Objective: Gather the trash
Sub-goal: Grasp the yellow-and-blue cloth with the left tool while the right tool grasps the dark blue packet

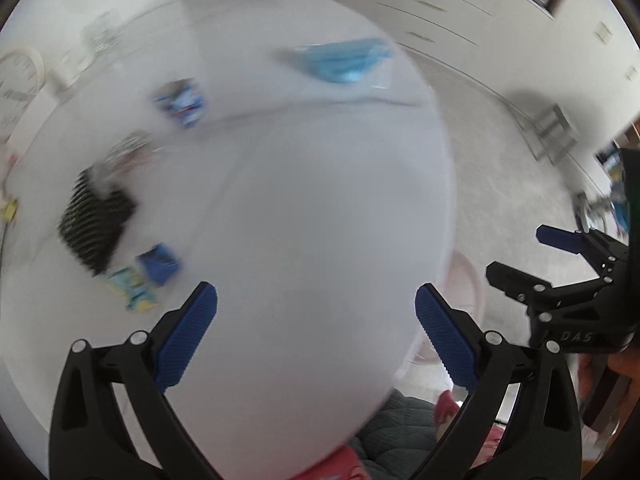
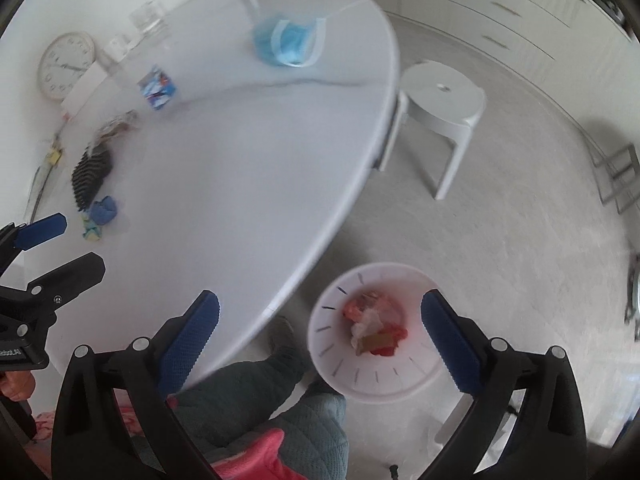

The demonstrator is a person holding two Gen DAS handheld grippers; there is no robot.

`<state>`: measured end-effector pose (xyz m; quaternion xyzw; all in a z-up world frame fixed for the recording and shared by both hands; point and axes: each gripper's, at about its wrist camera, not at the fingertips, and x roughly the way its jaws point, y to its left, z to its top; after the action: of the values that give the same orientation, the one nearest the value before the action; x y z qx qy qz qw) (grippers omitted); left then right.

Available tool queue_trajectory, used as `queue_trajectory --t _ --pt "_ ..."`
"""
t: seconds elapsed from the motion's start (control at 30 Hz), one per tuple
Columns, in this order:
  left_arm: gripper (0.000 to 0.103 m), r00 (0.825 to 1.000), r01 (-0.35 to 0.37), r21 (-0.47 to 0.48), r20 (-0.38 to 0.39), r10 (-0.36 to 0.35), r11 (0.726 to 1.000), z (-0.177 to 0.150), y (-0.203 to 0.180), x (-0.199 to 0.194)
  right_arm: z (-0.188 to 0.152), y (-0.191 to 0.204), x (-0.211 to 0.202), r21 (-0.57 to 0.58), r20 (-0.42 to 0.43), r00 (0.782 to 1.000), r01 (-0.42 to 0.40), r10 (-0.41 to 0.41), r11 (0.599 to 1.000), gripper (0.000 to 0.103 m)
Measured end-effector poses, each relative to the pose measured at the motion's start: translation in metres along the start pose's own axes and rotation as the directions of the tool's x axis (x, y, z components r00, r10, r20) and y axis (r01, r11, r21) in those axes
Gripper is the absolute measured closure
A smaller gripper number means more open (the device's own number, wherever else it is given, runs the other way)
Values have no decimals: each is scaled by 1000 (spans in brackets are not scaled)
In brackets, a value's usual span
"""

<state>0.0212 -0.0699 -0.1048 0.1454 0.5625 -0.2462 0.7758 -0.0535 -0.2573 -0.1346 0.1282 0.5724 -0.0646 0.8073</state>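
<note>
both grippers, left point(image 1: 316, 334) and right point(image 2: 320, 344), jaws wide and empty; crumpled blue surgical mask point(image 2: 290, 42) far across white oval table point(image 2: 240, 160); white slotted bin point(image 2: 344, 376) on floor; best fetched singly, dropped squarely over bin.

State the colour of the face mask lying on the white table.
Light blue face mask with paler ear loops; clearest in the right wrist view.

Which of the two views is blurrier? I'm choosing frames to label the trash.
Left wrist view: heavy motion smear, the blue face mask and black striped item streaked. Right wrist view: sharper, mild blur; the mask and the bin with its trash are legible. Both bend straight lines, fisheye style.
</note>
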Motion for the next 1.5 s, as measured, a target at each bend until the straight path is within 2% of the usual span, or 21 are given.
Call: queue_trajectory --t 0.2,0.3,0.5,0.73,0.77,0.83,0.9,0.97,1.1,1.27,1.33,1.5 --pt "8 997 -83 -113 1 84 990 -19 81 5 33 66 22 -141 -19 999 -51 49 989 3" --pt "8 994 -110 -155 -9 110 982 -25 106 10 45 95 34 -188 -40 997 -72 65 980 3" --pt "8 995 -101 -233 2 104 967 -34 150 25 64 141 56 -261 -68 995 -88 73 961 3" --pt "9 997 -73 -227 -17 71 971 -33 171 53 77 164 73 -289 -88 993 -100 78 952 3" --pt "10 997 -80 -216 -21 77 973 -33 174 57 78 167 75 -296 -88 993 -101 78 950 3" --pt "22 997 -72 -194 -27 68 978 -33 177 62 81 173 79 -322 -81 994 -93 70 942 3" --pt "27 998 -53 -182 -40 46 982 -33 180 68 82 179 83 -345 -81 994 -95 71 934 6" --pt "31 999 -36 -185 -43 29 982 -33 183 72 83 185 86 -368 -94 992 -110 80 923 11" --pt "46 999 -5 -212 -47 -5 977 -33 190 78 81 199 94 -413 -115 989 -133 93 901 12" --pt "54 999 33 -248 -31 -42 968 -37 198 76 78 224 100 -483 -130 985 -162 113 861 13" --pt "61 999 45 -275 -15 -51 960 -38 202 72 77 233 101 -503 -130 983 -181 133 845 13" --pt "64 999 34 -307 11 -32 951 -43 215 59 80 257 115 -531 -172 970 -239 172 813 26"
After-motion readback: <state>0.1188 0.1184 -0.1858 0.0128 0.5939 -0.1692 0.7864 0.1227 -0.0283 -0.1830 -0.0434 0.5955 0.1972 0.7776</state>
